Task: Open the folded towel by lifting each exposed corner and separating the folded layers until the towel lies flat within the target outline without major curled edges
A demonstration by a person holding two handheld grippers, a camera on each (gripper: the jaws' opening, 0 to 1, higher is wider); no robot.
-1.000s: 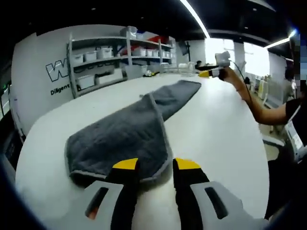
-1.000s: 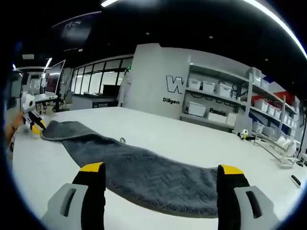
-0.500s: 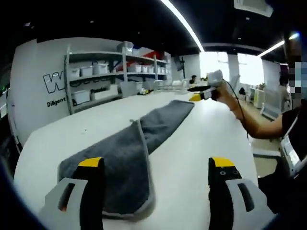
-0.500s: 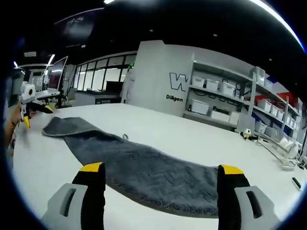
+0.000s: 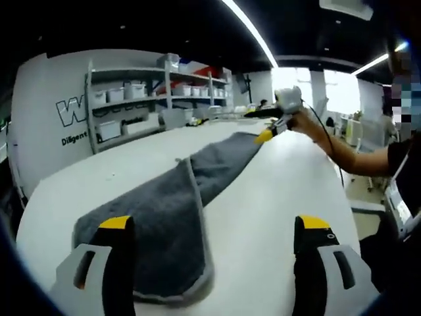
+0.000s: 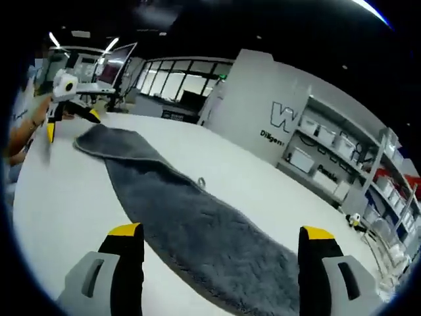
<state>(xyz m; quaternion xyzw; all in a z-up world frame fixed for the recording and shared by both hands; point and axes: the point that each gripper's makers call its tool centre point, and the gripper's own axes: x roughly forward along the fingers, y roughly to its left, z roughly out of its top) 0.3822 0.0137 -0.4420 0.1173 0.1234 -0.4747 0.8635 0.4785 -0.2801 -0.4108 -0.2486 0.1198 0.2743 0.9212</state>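
Along the far wall, a metal shelf rack (image 5: 141,99) carries rows of pale storage bins (image 5: 135,91) — their contents are too small to make out. In the right gripper view the same rack (image 6: 368,164) runs off to the right, again lined with white bins (image 6: 304,160).

Your towel (image 5: 172,217) lies on the white worktop (image 5: 276,217) as a long grey strip, still folded over lengthwise, with a lighter hemmed edge running down its middle fold. Its near end sits just ahead of your left tongs (image 5: 214,230), partly between the jaws, which are spread wide and hold nothing. The far end reaches toward your right hand (image 5: 309,122), where the other tongs hover just beyond that end.

In the right gripper view the towel (image 6: 197,230) stretches from between the jaws of your right tongs (image 6: 220,237) — spread wide too, gripping nothing — away to the far left, where your left tongs (image 6: 69,112) hang above the worktop (image 6: 59,197) near that end.

The room is dim overhead, lit by a long ceiling strip light (image 5: 253,29); bright windows (image 5: 316,82) stand at the far right, and the white wall bears dark lettering (image 5: 72,115).
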